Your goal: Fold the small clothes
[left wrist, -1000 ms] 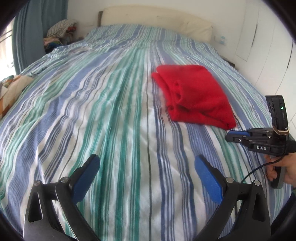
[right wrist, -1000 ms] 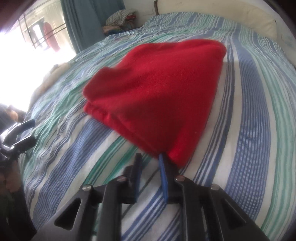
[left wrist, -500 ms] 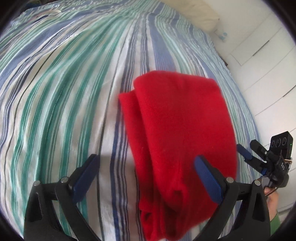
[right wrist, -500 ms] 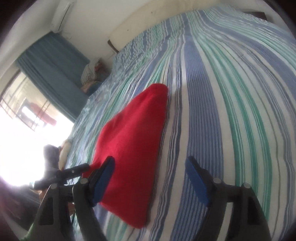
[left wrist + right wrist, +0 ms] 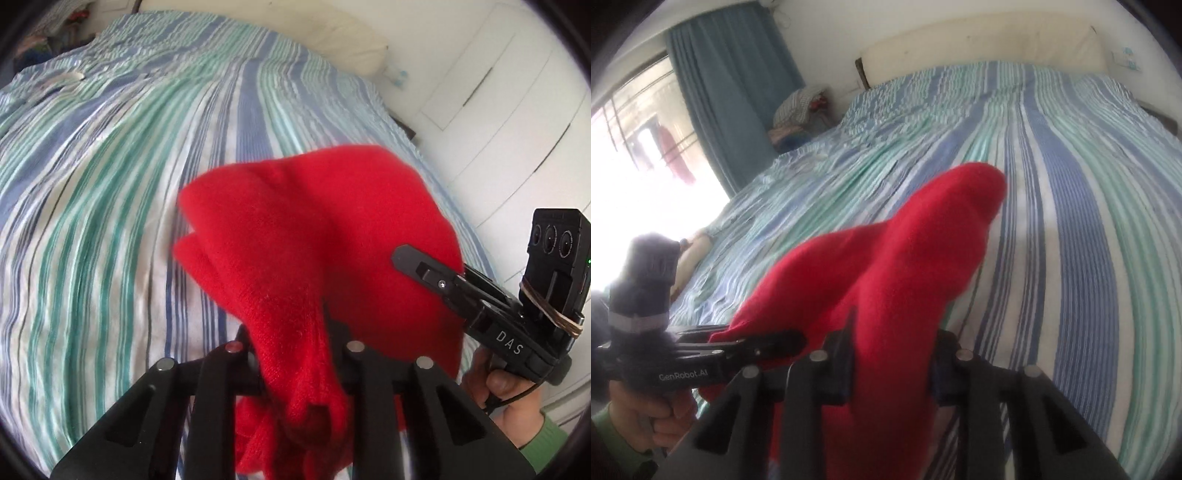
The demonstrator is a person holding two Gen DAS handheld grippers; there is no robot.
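Observation:
A folded red knit garment lies on the striped bed, its near edges raised. My left gripper is shut on the garment's near left corner, with red cloth bunched between the jaws. My right gripper is shut on the near right edge of the same garment. In the left wrist view the right gripper comes in from the right, its fingers against the cloth. In the right wrist view the left gripper shows at lower left, clamped on the red cloth.
The bed has a blue, green and white striped cover, with a cream pillow at its head. White cupboard doors stand to the right. A blue curtain, a window and a heap of clothes are on the left.
One second ago the left gripper was open and well back from the garment. Both grippers, open half a second ago, have closed on the garment's near edge and lifted it.

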